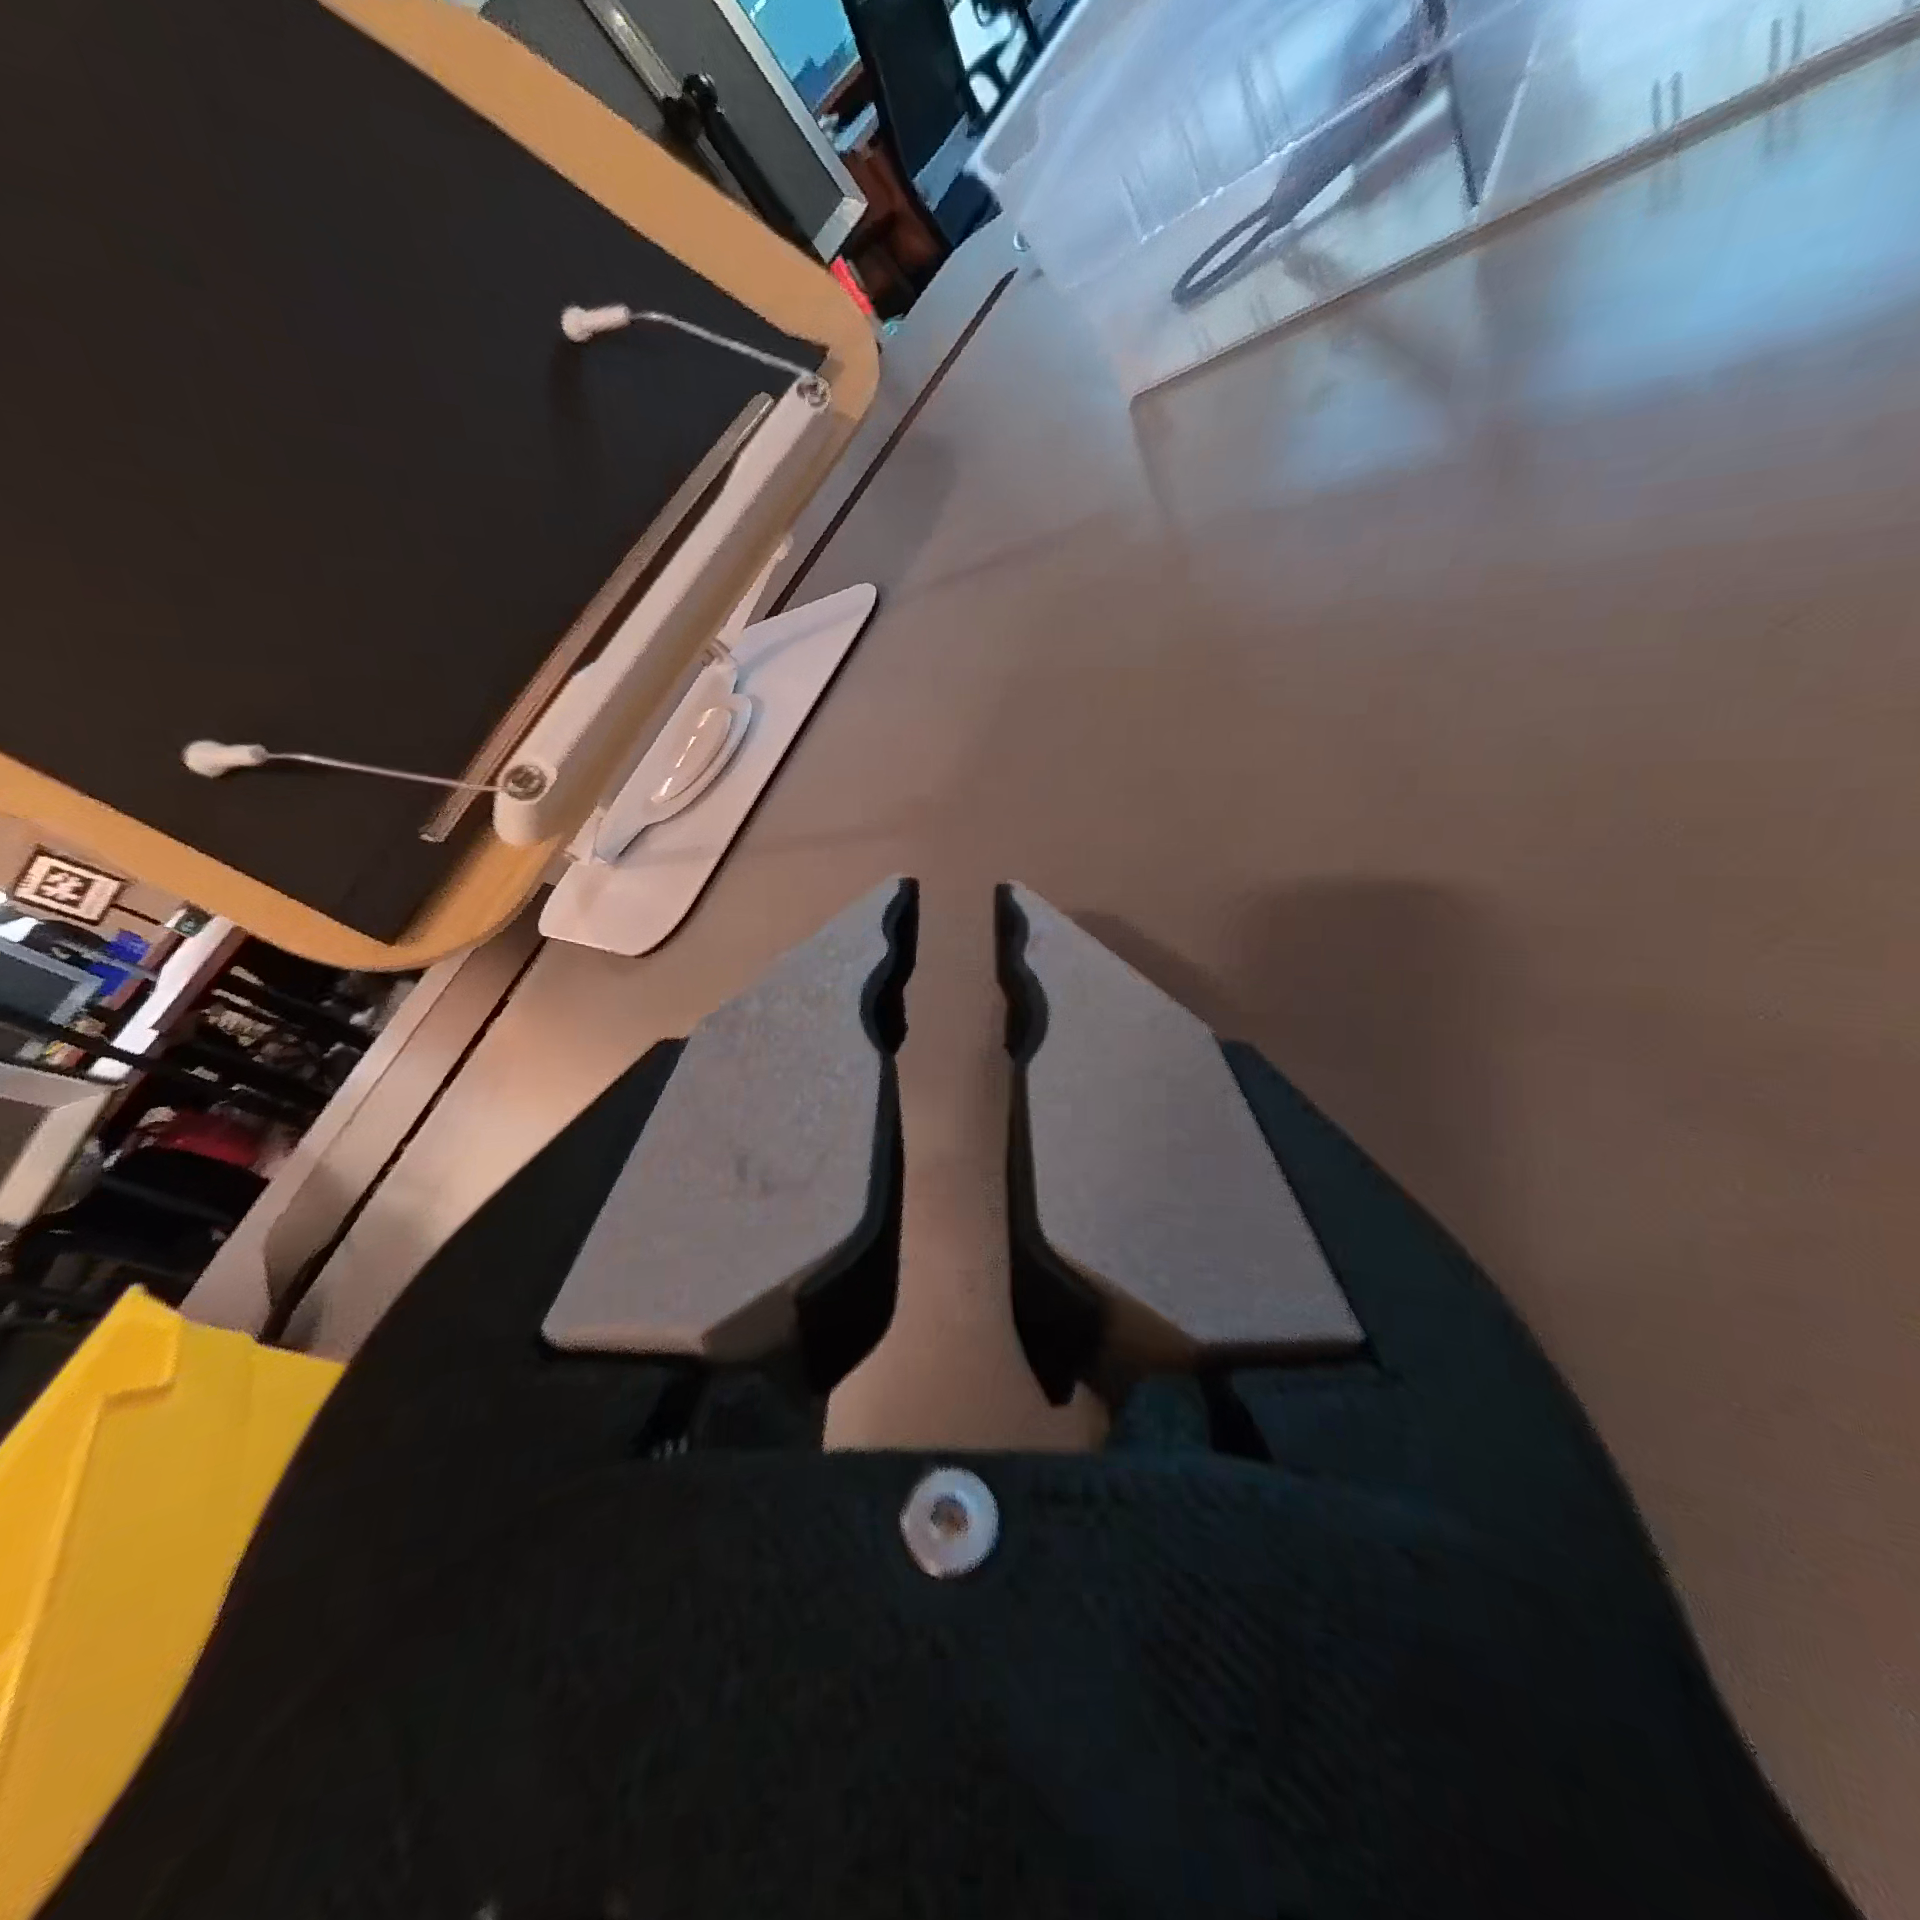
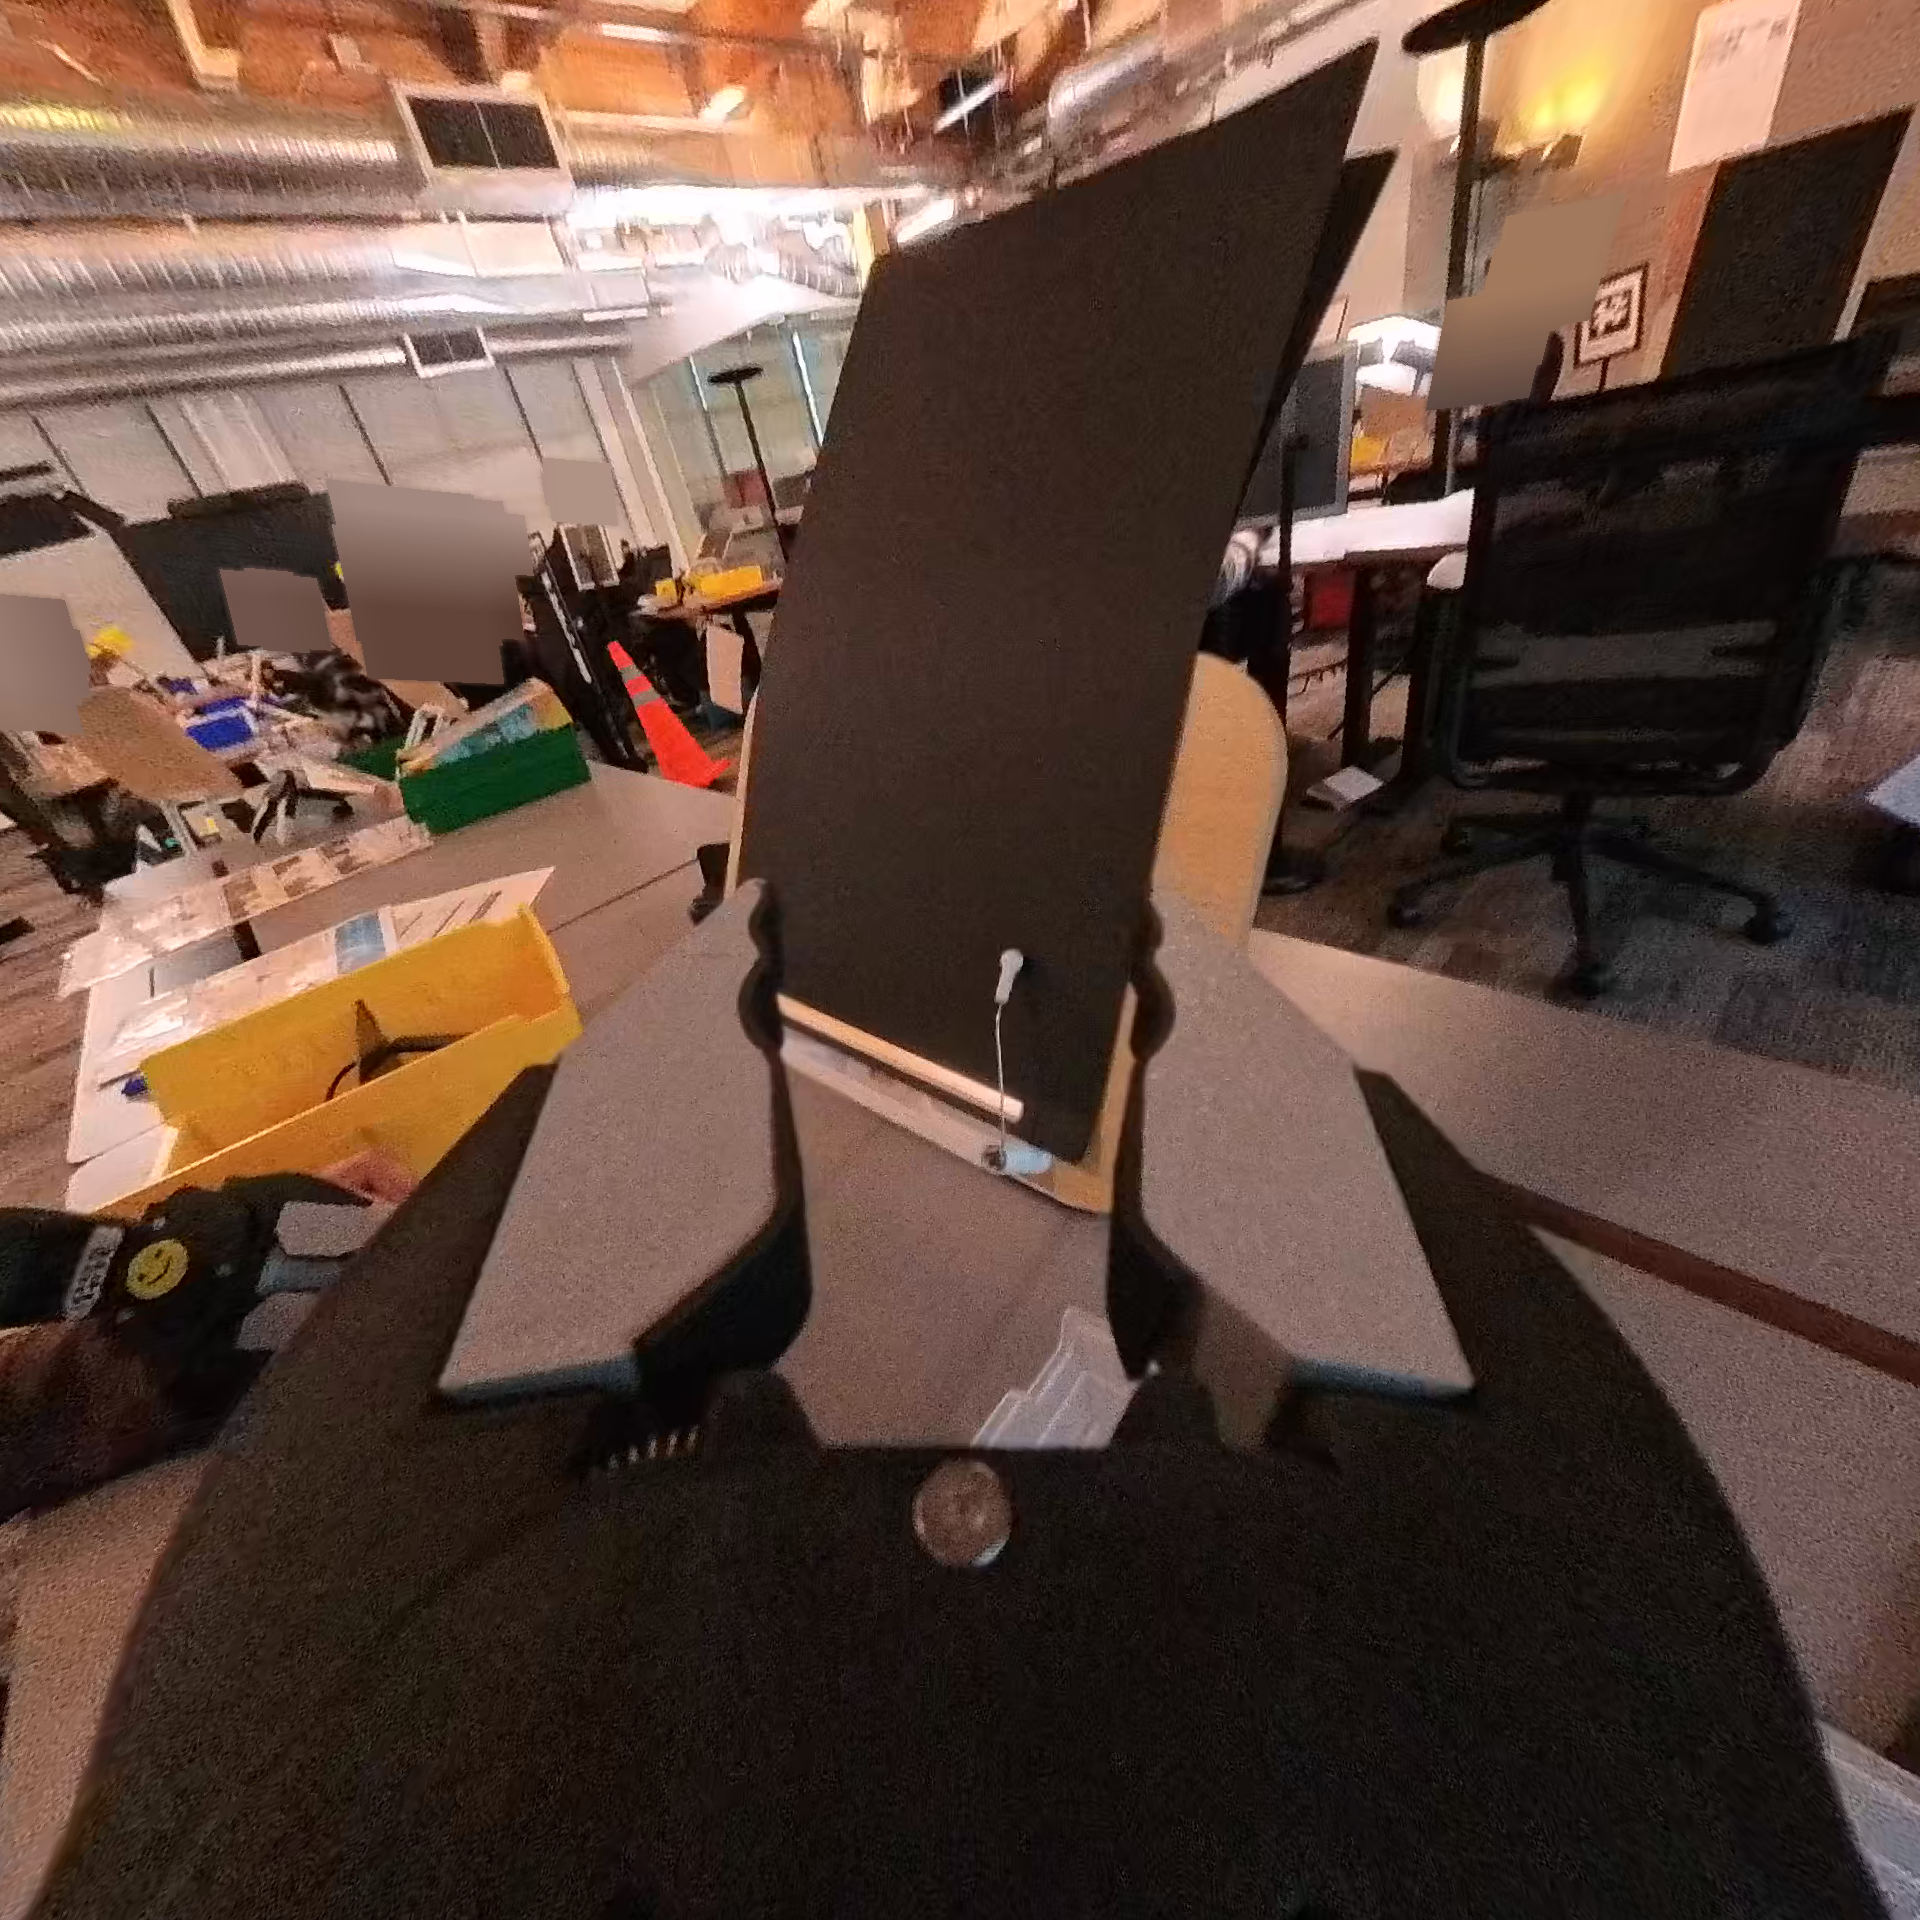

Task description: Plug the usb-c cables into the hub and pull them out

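A: What's on your left feed, starting from the left edge?

B: I see a yellow bin [image 1: 125, 1538] at the lower left, then a black board [image 1: 312, 468] with a tan rim, standing on the bench [image 1: 1351, 779]. Two thin cables run across its face, each ending in a small white plug: one plug [image 1: 594, 320] farther off, the other plug [image 1: 223, 757] nearer. Both hang free against the board. The cables lead into a long white bar [image 1: 665, 613] at the board's foot; I take it for the hub, though I can't make out ports. A white base plate [image 1: 717, 779] lies flat on the bench beside it.

A: And your left tongs?

B: My left tongs [image 1: 956, 914] are apart by a narrow gap, nothing between them, over bare bench to the right of the plate.

A: Right feed?

B: Yellow bin [image 2: 343, 1049] at left. In the middle the board [image 2: 1039, 582] leans back, with one white plug [image 2: 1010, 968] loose on its wire above the bar [image 2: 904, 1091]. My right tongs [image 2: 951, 935] are wide apart and empty, framing the board's lower end without touching it. A black chair [image 2: 1652, 582] stands at the far right
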### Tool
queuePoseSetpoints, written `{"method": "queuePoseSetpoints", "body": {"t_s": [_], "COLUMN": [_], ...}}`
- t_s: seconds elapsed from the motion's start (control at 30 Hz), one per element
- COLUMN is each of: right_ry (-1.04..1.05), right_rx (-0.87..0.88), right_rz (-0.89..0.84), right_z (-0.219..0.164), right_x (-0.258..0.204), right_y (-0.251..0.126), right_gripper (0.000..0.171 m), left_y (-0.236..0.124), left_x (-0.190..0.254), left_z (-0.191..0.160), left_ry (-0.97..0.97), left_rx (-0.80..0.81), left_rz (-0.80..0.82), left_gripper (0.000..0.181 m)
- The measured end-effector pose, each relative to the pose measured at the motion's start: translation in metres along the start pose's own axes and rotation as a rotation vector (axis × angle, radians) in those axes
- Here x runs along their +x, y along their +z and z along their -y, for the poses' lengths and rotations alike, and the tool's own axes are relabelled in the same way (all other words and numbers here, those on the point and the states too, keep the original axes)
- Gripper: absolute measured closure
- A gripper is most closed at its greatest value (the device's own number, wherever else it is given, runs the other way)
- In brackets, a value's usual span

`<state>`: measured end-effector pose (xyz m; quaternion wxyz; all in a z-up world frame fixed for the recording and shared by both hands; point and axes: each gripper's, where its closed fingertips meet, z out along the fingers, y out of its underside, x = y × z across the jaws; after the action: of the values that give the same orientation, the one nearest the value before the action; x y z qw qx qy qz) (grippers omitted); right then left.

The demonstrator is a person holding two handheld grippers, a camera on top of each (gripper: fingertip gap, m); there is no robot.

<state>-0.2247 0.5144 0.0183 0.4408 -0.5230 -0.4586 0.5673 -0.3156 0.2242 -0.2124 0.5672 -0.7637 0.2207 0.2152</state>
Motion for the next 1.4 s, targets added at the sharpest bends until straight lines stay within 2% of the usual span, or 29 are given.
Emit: {"method": "queuePoseSetpoints", "body": {"t_s": [0.2, 0.43, 0.53, 0.63, 0.67, 0.7, 0.73, 0.83, 0.93, 0.97, 1.03, 1.07, 1.1, 1.17, 1.27, 1.33, 1.4], "right_ry": [-0.03, -0.064, -0.044, -0.031, -0.02, -0.016, -0.03, -0.05, 0.085, 0.174, 0.268, 0.247, 0.194, 0.049, -0.093, -0.2, -0.321], "right_rx": [0.016, 0.108, 0.101, 0.088, 0.082, 0.066, 0.043, 0.011, 0.128, 0.209, 0.348, 0.319, 0.229, -0.001, -0.344, -0.535, -0.654], "right_rz": [0.036, 0.118, 0.177, 0.223, 0.235, 0.242, 0.24, 0.211, 0.269, 0.361, 0.554, 0.565, 0.493, 0.279, 0.203, 0.119, -0.089], "right_z": [0.01, 0.026, 0.02, 0.005, 0.0, -0.005, -0.011, -0.01, 0.033, 0.058, 0.109, 0.117, 0.11, 0.07, -0.018, -0.069, -0.097], "right_x": [-0.024, -0.086, -0.111, -0.132, -0.136, -0.138, -0.14, -0.132, -0.124, -0.128, -0.139, -0.14, -0.134, -0.114, -0.109, -0.095, -0.056], "right_y": [-0.005, 0.019, 0.034, 0.045, 0.05, 0.053, 0.056, 0.053, 0.026, 0.01, -0.034, -0.045, -0.046, -0.041, -0.047, -0.055, -0.062], "right_gripper": [0.103, 0.106, 0.105, 0.106, 0.106, 0.105, 0.106, 0.106, 0.107, 0.112, 0.132, 0.131, 0.125, 0.108, 0.092, 0.09, 0.09], "left_y": [0.017, 0.061, 0.09, 0.118, 0.126, 0.134, 0.141, 0.152, 0.154, 0.159, 0.169, 0.173, 0.175, 0.176, 0.173, 0.174, 0.175], "left_x": [0.024, 0.052, 0.049, 0.048, 0.048, 0.047, 0.048, 0.049, 0.046, 0.047, 0.052, 0.057, 0.063, 0.066, 0.063, 0.065, 0.066], "left_z": [0.052, 0.17, 0.202, 0.21, 0.209, 0.207, 0.202, 0.2, 0.21, 0.201, 0.185, 0.177, 0.174, 0.18, 0.201, 0.207, 0.211], "left_ry": [-0.259, -0.337, -0.354, -0.382, -0.396, -0.409, -0.412, -0.469, -0.447, -0.424, -0.411, -0.435, -0.461, -0.499, -0.512, -0.468, -0.396], "left_rx": [0.086, 0.233, 0.23, 0.178, 0.166, 0.151, 0.129, 0.105, 0.095, 0.013, -0.05, -0.078, -0.089, -0.046, 0.045, 0.041, 0.039], "left_rz": [-0.145, -0.263, -0.244, -0.243, -0.243, -0.232, -0.234, -0.276, -0.275, -0.265, -0.275, -0.3, -0.33, -0.352, -0.36, -0.362, -0.336], "left_gripper": [0.148, 0.144, 0.14, 0.135, 0.139, 0.155, 0.161, 0.166, 0.167, 0.167, 0.167, 0.167, 0.167, 0.166, 0.165, 0.166, 0.166]}}
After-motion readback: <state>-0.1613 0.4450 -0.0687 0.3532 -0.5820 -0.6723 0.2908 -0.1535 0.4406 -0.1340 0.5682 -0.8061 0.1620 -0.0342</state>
